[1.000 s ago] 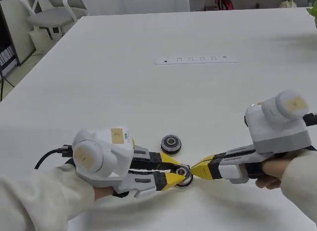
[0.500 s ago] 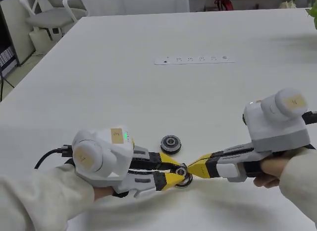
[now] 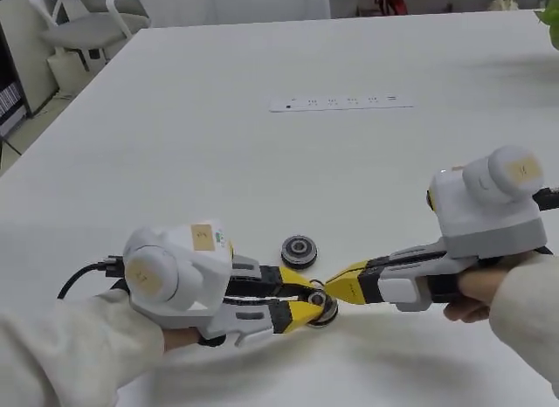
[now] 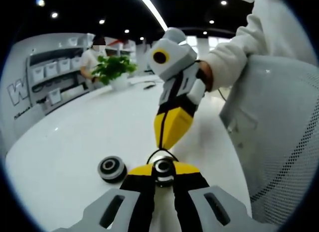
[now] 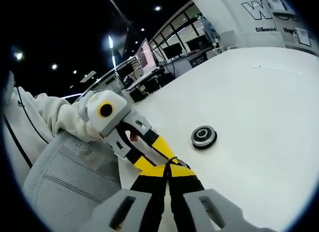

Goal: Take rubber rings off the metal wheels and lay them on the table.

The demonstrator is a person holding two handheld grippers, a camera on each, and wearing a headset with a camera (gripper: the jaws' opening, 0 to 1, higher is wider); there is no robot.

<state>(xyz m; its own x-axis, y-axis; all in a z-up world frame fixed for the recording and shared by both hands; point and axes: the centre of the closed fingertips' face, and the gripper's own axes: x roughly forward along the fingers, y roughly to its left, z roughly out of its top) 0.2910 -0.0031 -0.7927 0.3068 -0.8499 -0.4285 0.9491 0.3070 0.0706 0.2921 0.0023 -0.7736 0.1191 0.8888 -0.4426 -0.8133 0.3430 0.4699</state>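
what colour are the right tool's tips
Yellow, with black behind; the right tool shows best in the left gripper view.

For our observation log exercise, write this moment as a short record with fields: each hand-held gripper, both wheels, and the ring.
Left hand-held gripper: shut on held wheel
Right hand-held gripper: shut on rubber ring, tip near held wheel
Ring state: thin loop stretched partly off held wheel
Loose wheel: flat on table, black ring on, apart from grippers
Power strip: farther back on table
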